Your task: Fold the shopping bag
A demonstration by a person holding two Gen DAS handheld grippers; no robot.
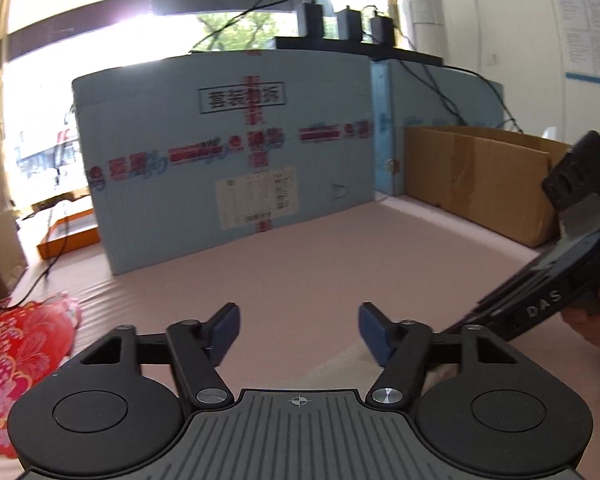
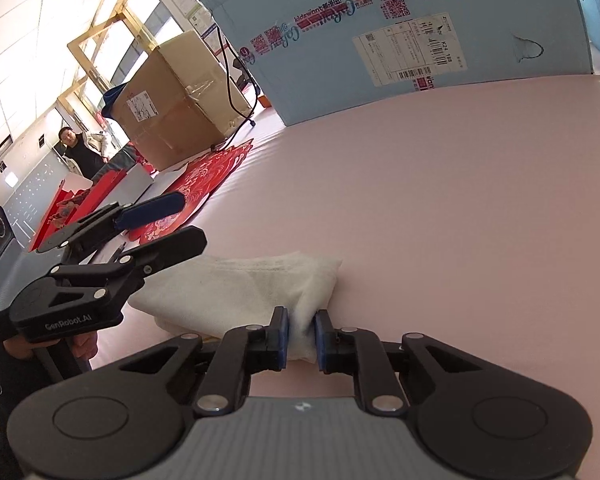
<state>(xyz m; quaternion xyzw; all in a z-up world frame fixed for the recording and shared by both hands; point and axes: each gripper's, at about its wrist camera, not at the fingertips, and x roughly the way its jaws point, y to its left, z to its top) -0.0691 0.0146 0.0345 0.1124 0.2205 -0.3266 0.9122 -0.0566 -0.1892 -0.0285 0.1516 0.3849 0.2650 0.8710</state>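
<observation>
- The pink table surface (image 2: 460, 200) is filling most of the right wrist view, with a big blue box (image 2: 400, 28) standing across the upper right of that frame and a brown cardboard box (image 2: 168, 112) in its upper left.
- The shopping bag (image 2: 244, 292) — a white cloth bundle — is lying in the lower centre of the right wrist view, already looking gathered into layers; it is barely showing in the left wrist view, so its full outline is staying unclear.
- The right gripper (image 2: 301, 336) is pinching the bag's near right edge, its blue pads pressing cloth from both sides.
- The left gripper (image 1: 299, 330) is hanging spread wide with nothing between its fingers, low centre of its own frame, and hovering over the bag's left part in the other view.
- Judging from this, a fold is either being made or being finished off — the pictures are not settling which.
- To do it well, the pinch should be gripping all layers together, not just the top one, and any carrying of the edge should be going low and slow so the layers are staying aligned.
- The free gripper could be pressing the opposite side down, keeping the cloth from sliding on the smooth table.
</observation>
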